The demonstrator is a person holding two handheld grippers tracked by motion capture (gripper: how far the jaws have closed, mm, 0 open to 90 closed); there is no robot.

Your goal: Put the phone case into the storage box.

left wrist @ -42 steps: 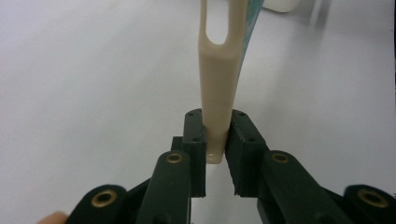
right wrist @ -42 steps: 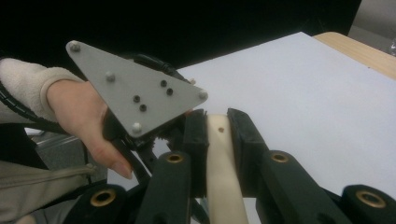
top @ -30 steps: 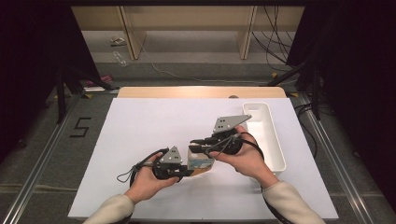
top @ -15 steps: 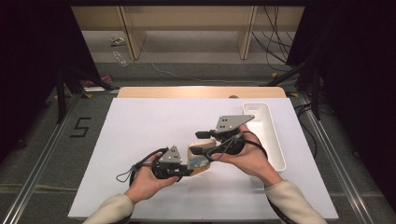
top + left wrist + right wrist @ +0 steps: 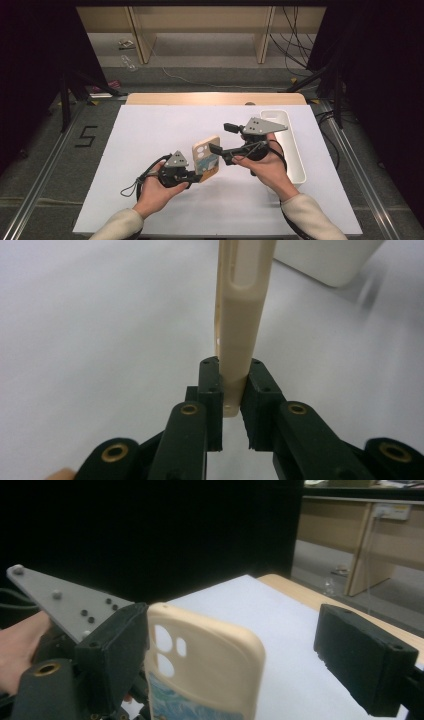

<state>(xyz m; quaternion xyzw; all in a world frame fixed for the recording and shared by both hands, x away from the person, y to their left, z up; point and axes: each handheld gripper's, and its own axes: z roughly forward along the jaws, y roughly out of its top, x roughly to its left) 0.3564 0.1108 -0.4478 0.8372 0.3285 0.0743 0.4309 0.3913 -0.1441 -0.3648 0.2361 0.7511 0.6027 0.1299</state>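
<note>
A beige phone case (image 5: 206, 159) with a blue picture low on its back stands upright above the white table (image 5: 150, 130). My left gripper (image 5: 196, 175) is shut on its lower edge; in the left gripper view the two pads (image 5: 212, 385) pinch the thin case (image 5: 242, 325) from both sides. My right gripper (image 5: 220, 138) is open, and its jaws have just been opening. In the right gripper view the case (image 5: 210, 670) stands between the jaws of the right gripper (image 5: 240, 665). The left pad (image 5: 117, 650) is close beside the case and the right pad (image 5: 365, 660) is well apart from it.
A long white tray (image 5: 295, 150) lies on the table just right of my right hand. The table's wooden far edge (image 5: 215, 98) runs along the back, with desks and cables on the floor beyond. Dark surroundings flank both sides.
The right gripper's jaws have spread wide and let go of the case. The case now stands more upright in the left gripper. Both hands stayed roughly in place.
</note>
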